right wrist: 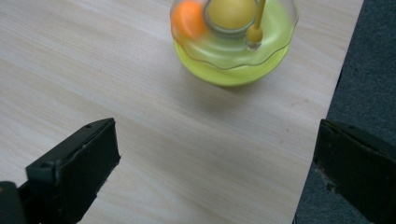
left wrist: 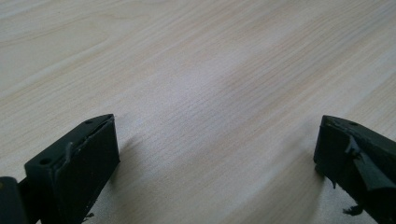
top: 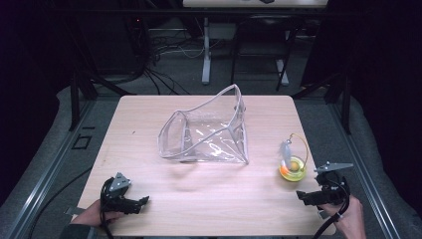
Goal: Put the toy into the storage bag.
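A clear plastic zip pouch (top: 206,132) stands open in the middle of the wooden table (top: 149,114). A yellow-green round toy (top: 292,170) with an orange ball, a yellow ball and a wire loop with a feather sits near the right edge; the right gripper view has this toy (right wrist: 233,42) just ahead of the jaws. My left gripper (top: 142,203) rests low at the front left, open, jaws wide over bare wood (left wrist: 215,140). My right gripper (top: 301,196) is at the front right, open, a little short of the toy, nothing between its jaws (right wrist: 215,158).
Grey carpet borders the table on the right (right wrist: 369,70) and both sides. Dark stands, cables and a white table leg (top: 206,59) lie beyond the far edge. Bare wood stretches between the two grippers along the front.
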